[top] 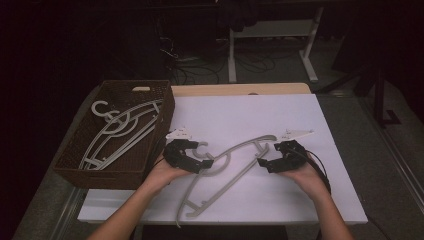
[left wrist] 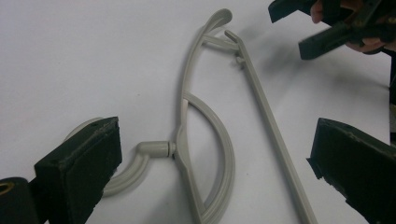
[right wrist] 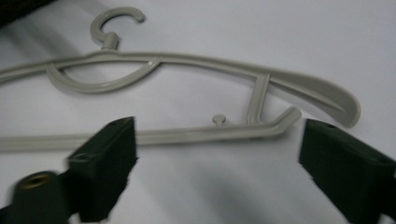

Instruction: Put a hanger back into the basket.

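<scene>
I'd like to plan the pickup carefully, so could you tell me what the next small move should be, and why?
Probably ease the right gripper forward and shut it on the hanger: its jaws stand open astride the lower bar near the shoulder end. The left gripper is open by the hook, and the basket already holds hangers.

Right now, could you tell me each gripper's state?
Left gripper: open, at the hanger hook, holding nothing.
Right gripper: open, holding nothing.

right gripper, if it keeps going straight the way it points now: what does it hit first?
Most likely the grey hanger: its lower bar lies across the gap between the open jaws of the right gripper, just ahead, on the white table. How high the gripper sits above the bar is unclear.
</scene>
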`<state>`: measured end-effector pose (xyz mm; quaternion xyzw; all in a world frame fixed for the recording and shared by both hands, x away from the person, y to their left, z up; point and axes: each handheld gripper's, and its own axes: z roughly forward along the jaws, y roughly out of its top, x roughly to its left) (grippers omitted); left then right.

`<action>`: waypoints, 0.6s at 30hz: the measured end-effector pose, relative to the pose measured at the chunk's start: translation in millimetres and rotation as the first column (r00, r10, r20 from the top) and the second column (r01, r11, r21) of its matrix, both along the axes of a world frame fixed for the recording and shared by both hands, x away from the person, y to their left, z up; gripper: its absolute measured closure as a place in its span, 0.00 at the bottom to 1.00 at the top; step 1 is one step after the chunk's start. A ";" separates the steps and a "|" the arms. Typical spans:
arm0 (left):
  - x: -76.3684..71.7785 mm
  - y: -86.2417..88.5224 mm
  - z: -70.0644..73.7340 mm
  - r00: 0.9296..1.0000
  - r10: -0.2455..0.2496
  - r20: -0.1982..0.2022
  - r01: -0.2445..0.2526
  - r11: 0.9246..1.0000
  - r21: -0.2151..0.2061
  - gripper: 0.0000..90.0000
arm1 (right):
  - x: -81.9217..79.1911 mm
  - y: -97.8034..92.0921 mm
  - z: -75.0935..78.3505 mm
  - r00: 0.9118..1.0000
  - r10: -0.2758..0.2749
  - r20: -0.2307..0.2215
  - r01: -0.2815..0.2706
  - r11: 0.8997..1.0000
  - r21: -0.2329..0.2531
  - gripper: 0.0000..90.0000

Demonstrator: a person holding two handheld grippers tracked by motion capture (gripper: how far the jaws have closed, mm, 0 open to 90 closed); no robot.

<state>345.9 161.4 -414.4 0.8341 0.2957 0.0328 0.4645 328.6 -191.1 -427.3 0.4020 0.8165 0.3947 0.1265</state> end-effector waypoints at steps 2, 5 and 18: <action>0.0 0.2 -0.4 1.000 0.004 0.001 -0.004 1.000 0.001 0.02 | 6.0 1.5 2.2 1.000 -0.008 0.001 0.008 1.000 0.002 0.21; -0.2 1.0 -0.3 1.000 0.002 0.006 -0.002 1.000 0.000 0.02 | 15.4 2.8 4.6 1.000 -0.014 0.000 0.014 1.000 -0.002 0.34; 0.8 0.4 -3.0 1.000 -0.002 0.002 0.002 1.000 0.015 0.02 | 37.3 4.7 -7.3 0.999 0.000 -0.050 -0.002 0.999 -0.043 0.97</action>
